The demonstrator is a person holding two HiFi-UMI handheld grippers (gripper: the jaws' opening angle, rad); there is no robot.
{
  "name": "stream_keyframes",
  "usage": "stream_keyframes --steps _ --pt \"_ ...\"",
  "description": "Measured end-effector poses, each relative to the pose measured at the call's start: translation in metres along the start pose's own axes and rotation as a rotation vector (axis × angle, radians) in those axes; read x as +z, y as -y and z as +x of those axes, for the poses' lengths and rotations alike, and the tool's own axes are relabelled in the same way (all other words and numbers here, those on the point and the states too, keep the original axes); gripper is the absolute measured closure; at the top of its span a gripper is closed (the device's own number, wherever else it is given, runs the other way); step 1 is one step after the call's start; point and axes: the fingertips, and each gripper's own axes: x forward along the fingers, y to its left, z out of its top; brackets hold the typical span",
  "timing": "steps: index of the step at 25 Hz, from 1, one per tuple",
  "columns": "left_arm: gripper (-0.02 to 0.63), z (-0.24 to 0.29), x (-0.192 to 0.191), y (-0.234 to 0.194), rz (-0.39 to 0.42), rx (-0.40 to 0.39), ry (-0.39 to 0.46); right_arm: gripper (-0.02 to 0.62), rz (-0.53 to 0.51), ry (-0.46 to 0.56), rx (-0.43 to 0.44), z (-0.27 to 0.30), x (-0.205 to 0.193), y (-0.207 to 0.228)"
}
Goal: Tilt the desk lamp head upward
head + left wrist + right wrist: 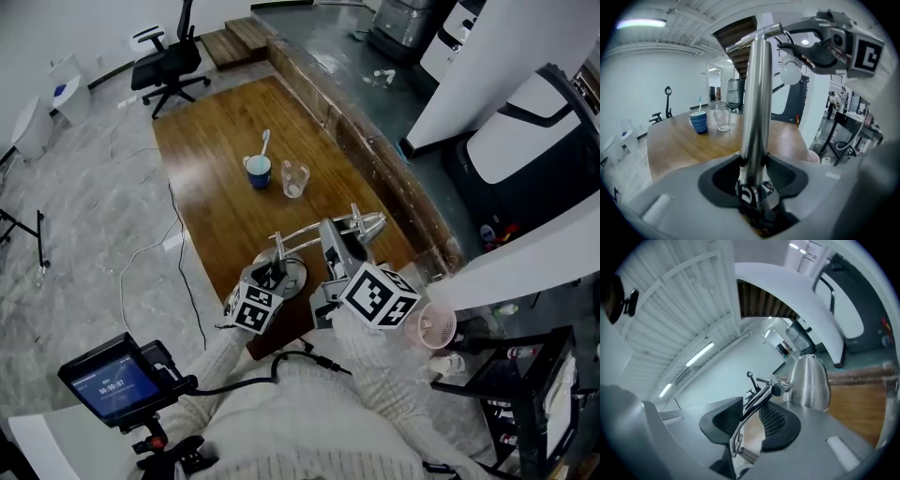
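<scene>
The chrome desk lamp (pixel 305 230) stands at the near end of the brown wooden worktop (pixel 216 141), close to its right edge. The round flat base (pixel 293 277) rests flat on the worktop. A polished cylindrical post (pixel 757 108) rises upright from the base. From the top of the post, a slim chrome arm (pixel 756 397) runs roughly level toward the worktop's right edge. The arm's far end carries the bell-shaped brushed-metal head (pixel 811 380). A white round bulb (pixel 791 72) shows at that end.
</scene>
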Motion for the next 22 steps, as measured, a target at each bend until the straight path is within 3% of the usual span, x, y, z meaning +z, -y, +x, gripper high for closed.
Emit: stream_keyframes --steps 4,10,22 --pt "0.43 0.003 0.0 -0.001 -0.005 -0.001 -0.013 0.49 -0.259 -0.002 -0.029 0.004 0.004 -0.023" --pt "0.43 0.005 -0.002 -0.002 0.004 -0.011 -0.032 0.477 -0.552 -0.019 -0.064 0.009 0.0 -0.051" --pt "0.425 0.007 0.0 0.0 0.032 -0.013 -0.065 0.456 -0.838 0.016 -0.076 0.013 -0.005 -0.077"
